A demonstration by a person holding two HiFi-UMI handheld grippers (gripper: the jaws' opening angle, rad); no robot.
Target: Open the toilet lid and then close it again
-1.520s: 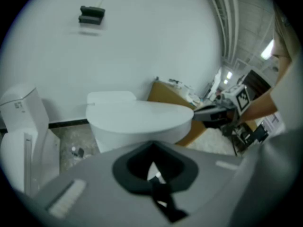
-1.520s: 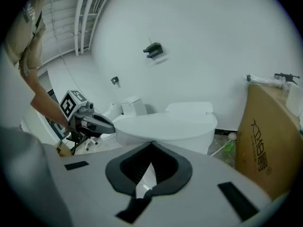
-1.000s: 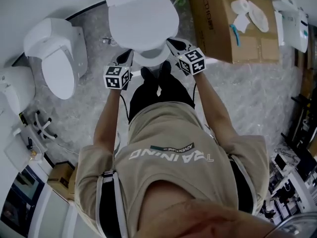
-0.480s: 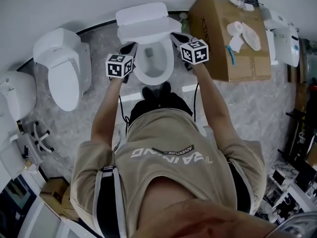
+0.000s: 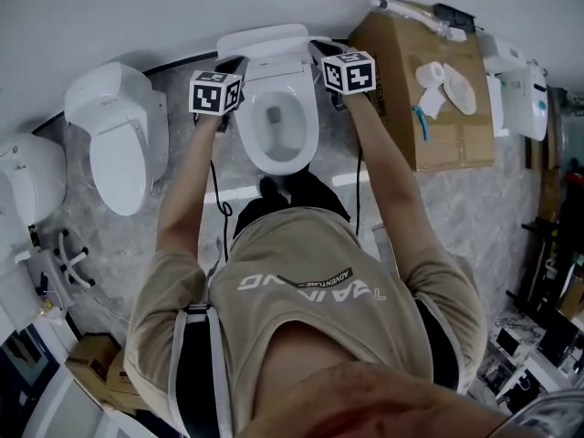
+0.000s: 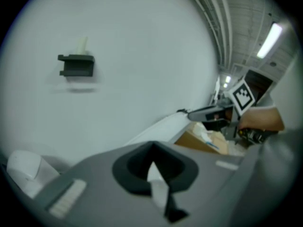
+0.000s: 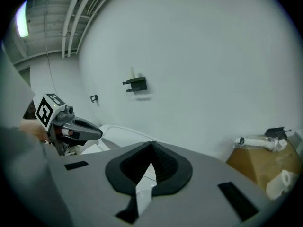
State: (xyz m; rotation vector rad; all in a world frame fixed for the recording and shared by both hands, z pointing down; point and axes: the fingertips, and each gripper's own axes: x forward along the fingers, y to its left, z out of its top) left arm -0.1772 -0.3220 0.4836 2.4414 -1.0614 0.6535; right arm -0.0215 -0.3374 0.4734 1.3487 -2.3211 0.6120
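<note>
The white toilet [image 5: 276, 144] stands against the wall in the head view, its bowl uncovered. Its lid [image 5: 265, 44] is raised upright near the wall. My left gripper [image 5: 234, 65] is at the lid's left edge and my right gripper [image 5: 317, 51] at its right edge. In the left gripper view the jaws [image 6: 152, 148] are closed, with a white sliver of lid [image 6: 161, 129] between the pads. The right gripper view shows the same: jaws [image 7: 152, 148] pinched on the lid [image 7: 118, 134]. Each gripper view also catches the other gripper across the lid.
A second toilet [image 5: 119, 144] with its lid down stands to the left, and another white fixture [image 5: 23, 181] is farther left. A cardboard box [image 5: 411, 80] holding white parts sits close on the right. A dark bracket [image 6: 75, 65] is fixed on the wall above.
The lid has swung from lying over the bowl to upright near the wall. Both grippers rose and moved back toward the wall with it, and the bowl is now exposed.
</note>
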